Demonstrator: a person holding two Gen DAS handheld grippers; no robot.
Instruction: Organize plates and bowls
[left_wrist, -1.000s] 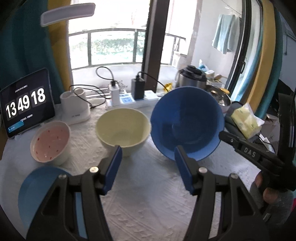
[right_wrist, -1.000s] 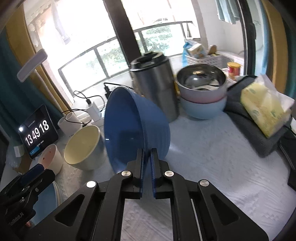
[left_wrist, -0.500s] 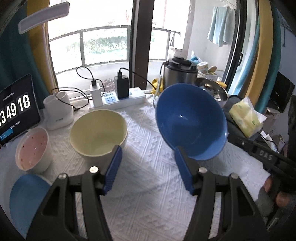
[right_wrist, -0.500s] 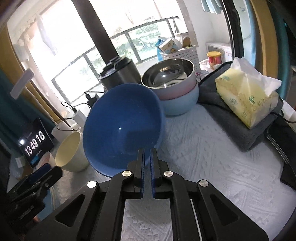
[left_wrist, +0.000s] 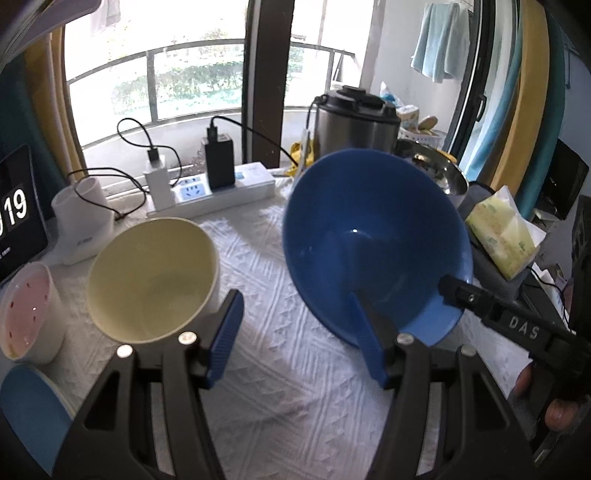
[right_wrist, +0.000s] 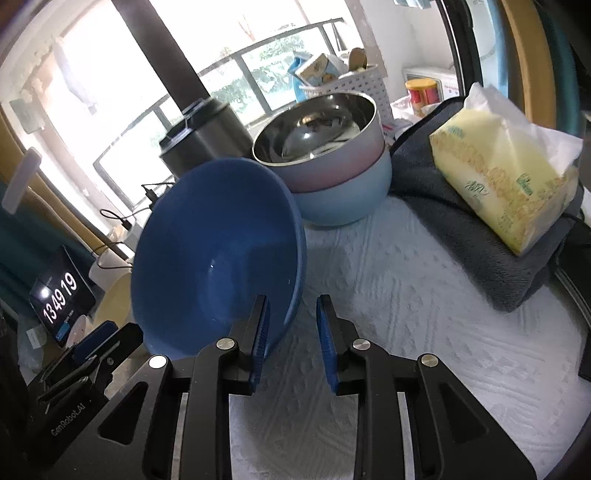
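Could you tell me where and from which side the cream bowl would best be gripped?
Grip the cream bowl by its thin rim, probably the near edge facing the left gripper. It sits upright and open-topped on the white cloth, so one finger can go inside the wall and one outside, coming down from above. Its body looks too wide to span.

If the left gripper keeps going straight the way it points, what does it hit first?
Probably the white tablecloth. The left gripper aims between the yellow bowl and the tilted blue bowl; its right finger may graze the blue bowl, depth unclear.
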